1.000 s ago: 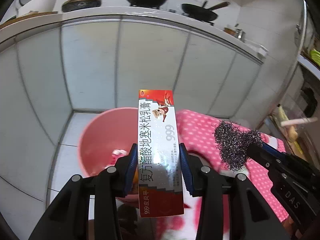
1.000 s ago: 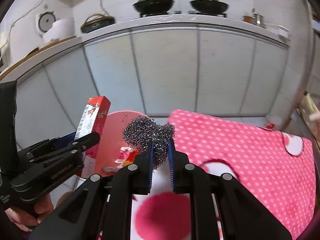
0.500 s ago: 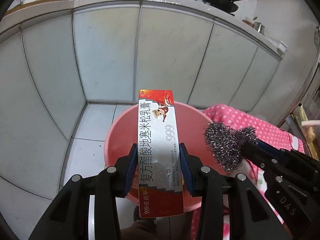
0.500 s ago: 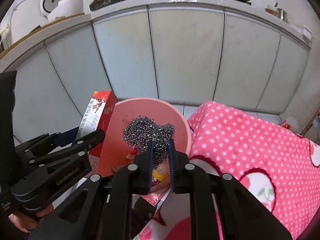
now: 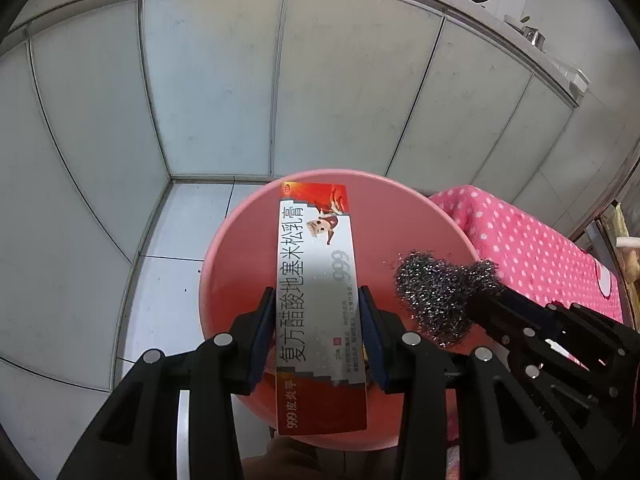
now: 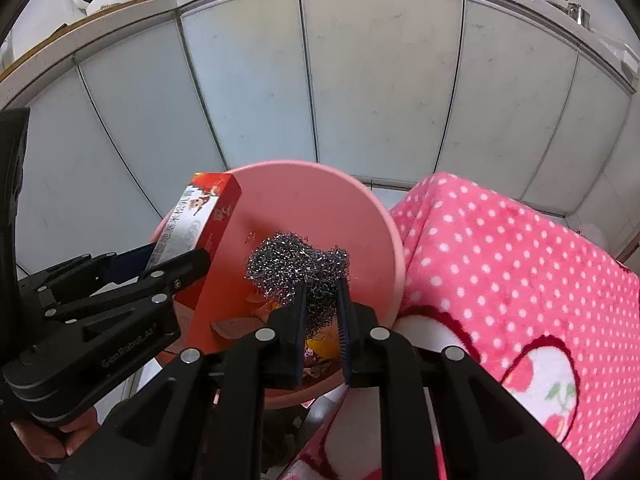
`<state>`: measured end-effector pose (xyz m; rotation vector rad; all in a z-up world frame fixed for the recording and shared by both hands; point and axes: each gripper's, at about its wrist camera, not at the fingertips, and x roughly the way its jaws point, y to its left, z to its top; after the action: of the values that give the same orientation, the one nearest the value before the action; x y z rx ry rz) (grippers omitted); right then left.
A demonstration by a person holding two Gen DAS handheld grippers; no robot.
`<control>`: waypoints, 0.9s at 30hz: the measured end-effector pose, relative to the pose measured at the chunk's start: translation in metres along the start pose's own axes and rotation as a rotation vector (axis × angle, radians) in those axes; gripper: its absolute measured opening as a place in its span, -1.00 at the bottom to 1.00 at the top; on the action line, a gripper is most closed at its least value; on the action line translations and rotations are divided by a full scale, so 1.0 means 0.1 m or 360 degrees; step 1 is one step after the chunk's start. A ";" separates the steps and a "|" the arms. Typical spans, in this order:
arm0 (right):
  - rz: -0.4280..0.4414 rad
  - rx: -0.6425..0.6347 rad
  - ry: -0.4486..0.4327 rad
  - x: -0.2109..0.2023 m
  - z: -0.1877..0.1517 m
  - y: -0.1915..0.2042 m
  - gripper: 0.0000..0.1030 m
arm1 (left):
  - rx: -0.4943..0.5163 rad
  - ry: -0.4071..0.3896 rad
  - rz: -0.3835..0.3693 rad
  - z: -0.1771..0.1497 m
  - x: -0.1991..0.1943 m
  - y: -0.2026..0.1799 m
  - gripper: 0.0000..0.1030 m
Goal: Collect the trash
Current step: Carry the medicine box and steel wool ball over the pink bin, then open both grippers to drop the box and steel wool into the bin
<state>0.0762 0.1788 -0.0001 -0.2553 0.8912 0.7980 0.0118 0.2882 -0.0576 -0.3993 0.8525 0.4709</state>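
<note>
— Above the pink bucket, what is held, and by which gripper?

— One ointment box is clamped between the fingers of the left gripper; one steel-wool scourer is pinched by the narrowly set right gripper.

— What could go wrong?

— The long box, if released tilted, could be caught on the rim and tipped onto the floor; wire strands could be snagged on the fingers.

— And the count?

— One bucket, two held items; scraps are seen inside.
</note>
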 end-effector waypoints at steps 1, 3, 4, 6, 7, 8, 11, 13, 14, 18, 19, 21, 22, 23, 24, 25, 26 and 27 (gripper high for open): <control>0.0001 -0.0001 0.0004 0.02 0.00 0.00 -0.72 | -0.0001 0.0004 0.0001 0.01 0.01 0.01 -0.22; 0.0004 -0.0001 0.0013 0.05 0.00 0.01 -0.72 | -0.0005 0.0017 0.0002 0.01 0.03 0.00 -0.22; 0.0004 0.0000 0.0019 0.07 0.00 0.01 -0.72 | -0.0008 0.0022 0.0001 0.01 0.04 0.01 -0.22; 0.0004 0.0001 0.0028 0.11 0.01 0.02 -0.72 | -0.0012 0.0033 0.0001 0.02 0.06 0.00 -0.22; 0.0004 0.0001 0.0032 0.13 0.02 0.02 -0.72 | -0.0014 0.0037 0.0001 0.01 0.07 0.00 -0.22; 0.0005 0.0001 0.0036 0.15 0.03 0.03 -0.72 | -0.0019 0.0045 0.0001 0.01 0.09 0.01 -0.23; 0.0005 -0.0004 0.0045 0.19 0.05 0.03 -0.72 | -0.0038 0.0072 -0.0008 0.00 0.12 0.06 -0.23; 0.0006 -0.0007 0.0053 0.21 0.07 0.05 -0.72 | -0.0055 0.0100 -0.0014 -0.01 0.16 0.08 -0.23; 0.0006 -0.0010 0.0057 0.22 0.08 0.06 -0.72 | -0.0061 0.0109 -0.0017 -0.01 0.18 0.09 -0.23; 0.0008 -0.0016 0.0086 0.31 0.09 0.09 -0.72 | -0.0091 0.0179 -0.0019 -0.03 0.27 0.12 -0.25; 0.0007 -0.0015 0.0097 0.33 0.09 0.09 -0.72 | -0.0104 0.0201 -0.0025 -0.03 0.30 0.14 -0.25; 0.0007 -0.0015 0.0108 0.34 0.09 0.06 -0.72 | -0.0122 0.0234 -0.0032 -0.04 0.34 0.15 -0.25; 0.0006 -0.0015 0.0110 0.34 0.10 0.05 -0.72 | -0.0117 0.0231 -0.0028 -0.04 0.34 0.15 -0.25; 0.0004 -0.0015 0.0114 0.35 0.10 0.04 -0.72 | -0.0107 0.0231 -0.0029 -0.04 0.35 0.14 -0.25; 0.0004 -0.0014 0.0117 0.36 0.11 0.04 -0.72 | -0.0103 0.0232 -0.0030 -0.05 0.35 0.13 -0.25; 0.0010 -0.0008 0.0126 0.37 0.12 0.04 -0.72 | -0.0101 0.0235 -0.0030 -0.04 0.35 0.12 -0.25; 0.0017 0.0003 0.0131 0.38 0.13 0.03 -0.72 | -0.0102 0.0239 -0.0028 -0.04 0.35 0.11 -0.24; 0.0018 0.0015 0.0136 0.40 0.13 0.01 -0.72 | -0.0107 0.0240 -0.0032 -0.04 0.36 0.11 -0.24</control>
<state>0.0978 0.2070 -0.0223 -0.2780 0.9775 0.7978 0.0236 0.3037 -0.0899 -0.5095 0.9794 0.4555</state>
